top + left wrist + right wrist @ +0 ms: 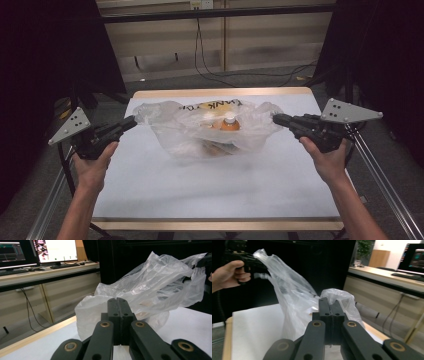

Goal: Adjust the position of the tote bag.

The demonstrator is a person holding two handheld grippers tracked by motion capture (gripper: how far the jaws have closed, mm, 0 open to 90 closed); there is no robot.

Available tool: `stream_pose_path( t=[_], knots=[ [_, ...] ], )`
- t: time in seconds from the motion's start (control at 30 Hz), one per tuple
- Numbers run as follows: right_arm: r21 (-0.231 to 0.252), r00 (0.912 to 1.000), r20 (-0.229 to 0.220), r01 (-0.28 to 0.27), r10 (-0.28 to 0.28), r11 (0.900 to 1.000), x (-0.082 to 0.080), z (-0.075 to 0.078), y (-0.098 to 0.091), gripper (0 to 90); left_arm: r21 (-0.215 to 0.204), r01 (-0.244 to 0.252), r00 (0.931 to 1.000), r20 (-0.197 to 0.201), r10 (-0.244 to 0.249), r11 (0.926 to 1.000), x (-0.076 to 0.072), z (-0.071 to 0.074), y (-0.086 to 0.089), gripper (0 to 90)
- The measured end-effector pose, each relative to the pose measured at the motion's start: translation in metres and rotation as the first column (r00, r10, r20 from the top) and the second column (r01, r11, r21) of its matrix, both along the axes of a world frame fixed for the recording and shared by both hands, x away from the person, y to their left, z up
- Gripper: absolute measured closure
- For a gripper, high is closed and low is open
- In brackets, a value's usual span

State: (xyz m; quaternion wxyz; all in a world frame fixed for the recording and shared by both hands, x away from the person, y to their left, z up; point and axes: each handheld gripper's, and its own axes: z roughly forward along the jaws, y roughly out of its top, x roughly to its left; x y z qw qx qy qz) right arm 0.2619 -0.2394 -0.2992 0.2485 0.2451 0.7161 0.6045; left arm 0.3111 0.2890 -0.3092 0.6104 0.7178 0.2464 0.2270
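We see a thin, crinkled clear plastic bag point(210, 131) on the white bench point(200, 185), an orange bottle point(229, 123) inside. Our left tool point(133, 120) and right tool point(275, 118) each clench 1 bag edge.

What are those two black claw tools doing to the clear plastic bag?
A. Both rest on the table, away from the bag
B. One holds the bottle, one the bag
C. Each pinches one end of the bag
C: the left gripper and the right gripper are each shut on an opposite edge of the plastic bag, stretched between them.
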Motion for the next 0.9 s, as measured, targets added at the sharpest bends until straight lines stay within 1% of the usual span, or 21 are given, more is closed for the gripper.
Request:
stream_pose_path(
  t=[0.07, 0.13, 0.17, 0.2, 0.23, 0.27, 0.3, 0.33, 0.4, 0.43, 0.47, 0.5, 0.53, 0.57, 0.6, 0.63, 0.67, 0.7, 0.77, 0.87, 0.9],
  knots=[
    [0.0, 1.0, 0.004, 0.008, -0.008, 1.0, 0.002, 0.002, -0.003, 90.0, -0.008, -0.005, 1.0, -0.003, 0.005, 1.0, 0.002, 0.001, -0.001, 90.0],
    [0.014, 0.9997, 0.007, 0.022, -0.022, 0.9997, 0.007, 0.009, -0.01, 90.0, -0.001, -0.014, 0.9999, 0.002, 0.014, 0.9999, 0.007, 0.008, -0.001, 90.0],
    [0.024, 0.9997, 0.009, 0.022, -0.022, 0.9995, 0.009, 0.012, -0.011, 90.0, 0.001, -0.009, 0.9999, 0.01, 0.009, 1.0, 0.01, 0.014, -0.003, 90.0],
    [0.02, 0.9995, 0.014, 0.029, -0.029, 0.9994, 0.01, 0.015, -0.012, 90.0, 0.001, -0.009, 0.9999, 0.01, 0.009, 1.0, 0.01, 0.014, -0.003, 90.0],
    [0.019, 0.9994, 0.02, 0.029, -0.03, 0.9994, 0.011, 0.018, -0.013, 90.0, -0.003, -0.008, 0.9998, 0.018, 0.008, 1.0, 0.012, 0.019, -0.006, 90.0],
    [0.021, 0.9991, 0.025, 0.033, -0.034, 0.9992, 0.012, 0.019, -0.013, 90.0, -0.003, -0.008, 0.9998, 0.018, 0.008, 1.0, 0.012, 0.019, -0.006, 90.0],
    [0.024, 0.9986, 0.032, 0.041, -0.042, 0.9989, 0.013, 0.023, -0.015, 90.0, -0.013, -0.007, 0.9997, 0.024, 0.007, 0.9999, 0.015, 0.025, -0.008, 90.0],
    [0.034, 0.9985, 0.034, 0.042, -0.043, 0.9985, 0.015, 0.025, -0.016, 90.0, -0.013, -0.007, 0.9997, 0.024, 0.007, 0.9999, 0.015, 0.025, -0.008, 90.0],
    [0.042, 0.9978, 0.041, 0.049, -0.051, 0.9979, 0.017, 0.029, -0.019, 90.0, 0.012, 0.002, 0.9994, 0.035, -0.003, 0.9999, 0.02, 0.031, -0.012, 90.0],
    [0.045, 0.9973, 0.045, 0.056, -0.058, 0.9974, 0.02, 0.031, -0.02, 90.0, 0.012, 0.002, 0.9994, 0.035, -0.003, 0.9999, 0.02, 0.031, -0.012, 90.0],
    [0.045, 0.9973, 0.045, 0.056, -0.058, 0.9974, 0.02, 0.031, -0.02, 90.0, -0.003, -0.001, 0.9994, 0.035, 0.001, 1.0, 0.021, 0.032, -0.015, 90.0],
    [0.047, 0.9967, 0.047, 0.064, -0.067, 0.9968, 0.022, 0.033, -0.021, 90.0, 0.015, 0.002, 0.9992, 0.039, -0.003, 0.9999, 0.024, 0.033, -0.016, 90.0],
    [0.048, 0.9961, 0.044, 0.074, -0.076, 0.9961, 0.026, 0.037, -0.024, 90.0, -0.008, -0.003, 0.9994, 0.035, 0.003, 1.0, 0.026, 0.033, -0.018, 90.0],
    [0.05, 0.9955, 0.044, 0.081, -0.083, 0.9955, 0.029, 0.039, -0.024, 90.0, -0.003, -0.003, 0.9997, 0.025, 0.003, 1.0, 0.032, 0.033, -0.02, 90.0],
    [0.052, 0.9952, 0.046, 0.084, -0.087, 0.9951, 0.031, 0.041, -0.025, 90.0, -0.003, -0.003, 0.9997, 0.025, 0.003, 1.0, 0.032, 0.033, -0.02, 90.0],
    [0.05, 0.9943, 0.048, 0.093, -0.095, 0.9944, 0.035, 0.043, -0.026, 90.0, -0.02, -0.016, 0.9999, 0.005, 0.016, 0.9997, 0.04, 0.03, -0.025, 90.0],
    [0.053, 0.9939, 0.049, 0.096, -0.099, 0.9939, 0.038, 0.044, -0.027, 90.0, -0.02, -0.016, 0.9999, 0.005, 0.016, 0.9997, 0.04, 0.03, -0.025, 90.0],
    [0.054, 0.9931, 0.048, 0.104, -0.106, 0.9931, 0.042, 0.045, -0.027, 90.0, -0.006, -0.02, 0.9998, -0.009, 0.02, 0.9998, 0.046, 0.03, -0.027, 90.0],
    [0.056, 0.9924, 0.047, 0.111, -0.114, 0.9922, 0.046, 0.045, -0.028, 90.0, -0.011, -0.024, 0.9996, -0.017, 0.024, 0.9996, 0.05, 0.03, -0.028, 90.0],
    [0.069, 0.9899, 0.036, 0.134, -0.137, 0.9886, 0.057, 0.047, -0.029, 90.0, -0.044, -0.029, 0.9992, -0.029, 0.028, 0.9986, 0.059, 0.035, -0.029, 90.0],
    [0.081, 0.9885, 0.028, 0.146, -0.149, 0.986, 0.065, 0.049, -0.031, 90.0, -0.048, -0.034, 0.9989, -0.033, 0.032, 0.9983, 0.065, 0.041, -0.03, 90.0]
  ],
)
